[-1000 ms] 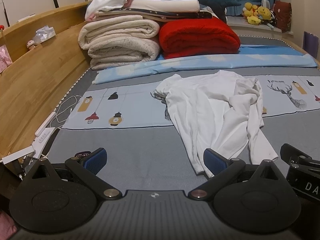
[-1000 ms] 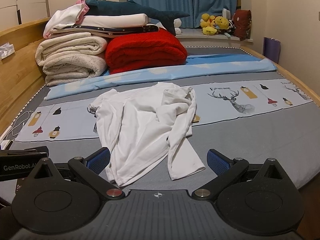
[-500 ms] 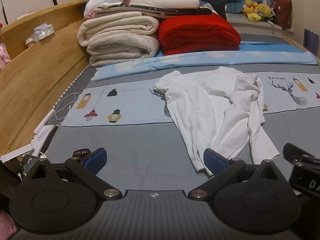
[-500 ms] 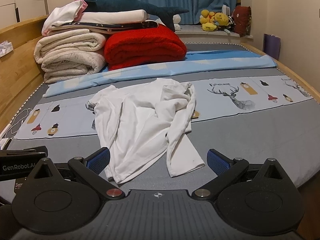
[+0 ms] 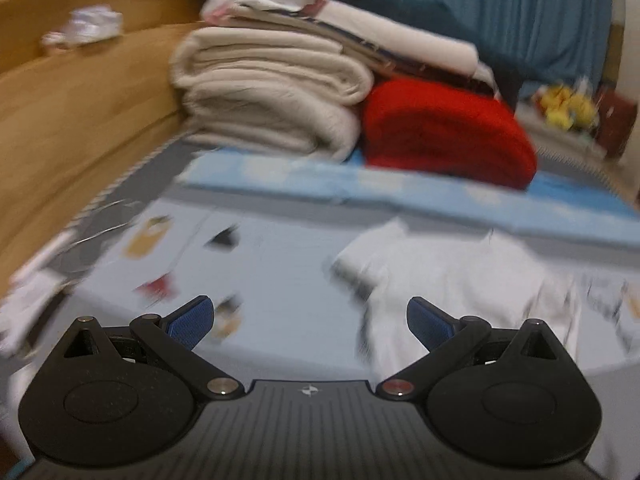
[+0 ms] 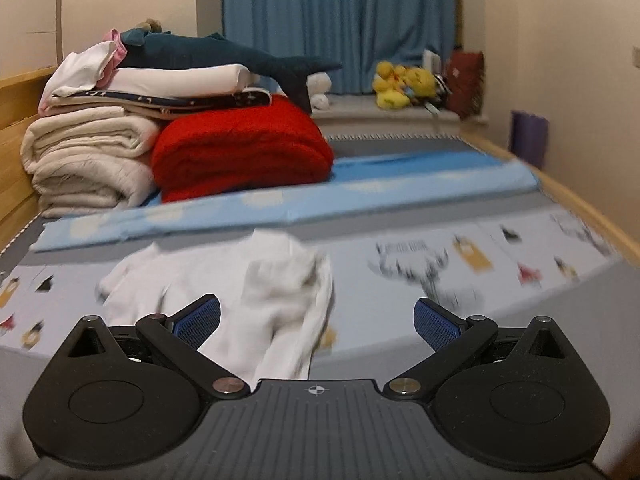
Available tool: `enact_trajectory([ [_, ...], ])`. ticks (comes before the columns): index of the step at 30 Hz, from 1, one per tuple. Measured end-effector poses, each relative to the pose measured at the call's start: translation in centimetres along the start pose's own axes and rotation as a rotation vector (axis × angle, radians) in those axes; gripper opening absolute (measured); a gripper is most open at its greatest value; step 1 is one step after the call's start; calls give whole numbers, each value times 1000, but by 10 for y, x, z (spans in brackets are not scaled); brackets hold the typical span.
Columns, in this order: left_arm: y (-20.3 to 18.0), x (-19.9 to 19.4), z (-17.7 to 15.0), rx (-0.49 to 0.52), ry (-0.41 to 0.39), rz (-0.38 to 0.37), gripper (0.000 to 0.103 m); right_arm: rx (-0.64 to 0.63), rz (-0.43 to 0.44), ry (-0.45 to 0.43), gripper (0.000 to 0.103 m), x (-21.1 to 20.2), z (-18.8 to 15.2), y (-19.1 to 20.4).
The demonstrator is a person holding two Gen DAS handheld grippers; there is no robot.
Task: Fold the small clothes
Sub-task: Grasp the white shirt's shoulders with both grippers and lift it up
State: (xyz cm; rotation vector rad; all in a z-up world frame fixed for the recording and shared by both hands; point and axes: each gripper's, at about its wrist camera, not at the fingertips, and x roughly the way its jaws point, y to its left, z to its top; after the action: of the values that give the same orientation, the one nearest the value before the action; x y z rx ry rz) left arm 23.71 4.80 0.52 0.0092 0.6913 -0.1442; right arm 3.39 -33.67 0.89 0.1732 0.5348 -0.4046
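A small white long-sleeved garment (image 5: 460, 280) lies crumpled on the bed's printed sheet, blurred in both views. In the left wrist view it sits ahead and to the right of my left gripper (image 5: 310, 322), which is open and empty above the sheet. In the right wrist view the garment (image 6: 260, 300) lies ahead and slightly left, partly behind the left finger of my right gripper (image 6: 318, 320), which is open and empty.
Folded cream blankets (image 6: 88, 160) and a red blanket (image 6: 240, 148) are stacked at the head of the bed with a plush shark (image 6: 224, 56) on top. A wooden bed frame (image 5: 80, 120) runs along the left. Plush toys (image 6: 404, 84) sit by the blue curtain.
Both grippers have moved forward and lower over the bed, so the garment is much closer. Both views are now motion-blurred. Both grippers stay open.
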Motion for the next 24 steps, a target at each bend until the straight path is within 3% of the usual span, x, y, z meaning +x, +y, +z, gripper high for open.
enact_trajectory([
  [3, -6, 81, 31, -33, 49, -37, 103, -4, 60, 17, 102, 92, 39, -10],
  [7, -24, 189, 50, -26, 103, 33, 103, 153, 86, 99, 101, 220, 72, -26],
  [11, -43, 277, 55, -14, 204, 50, 103, 257, 98, 276, 89, 348, 73, -29],
  [15, -57, 334, 59, -6, 245, 91, 103, 251, 30, 354, 89, 418, 53, -22],
  [19, -67, 386, 57, 33, 356, 150, 103, 205, 47, 477, 89, 461, 30, -13],
  [21, -72, 406, 51, 53, 398, 155, 99, 120, 47, 518, 74, 471, 23, 1],
  [22, -74, 411, 50, 56, 407, 150, 87, 55, 45, 480, 62, 468, 24, 9],
  [23, -75, 407, 52, 34, 374, 115, 63, 26, 64, 451, 14, 465, 24, 14],
  [24, -75, 403, 55, 18, 362, 46, 7, 24, 63, 435, 7, 461, 26, 16],
])
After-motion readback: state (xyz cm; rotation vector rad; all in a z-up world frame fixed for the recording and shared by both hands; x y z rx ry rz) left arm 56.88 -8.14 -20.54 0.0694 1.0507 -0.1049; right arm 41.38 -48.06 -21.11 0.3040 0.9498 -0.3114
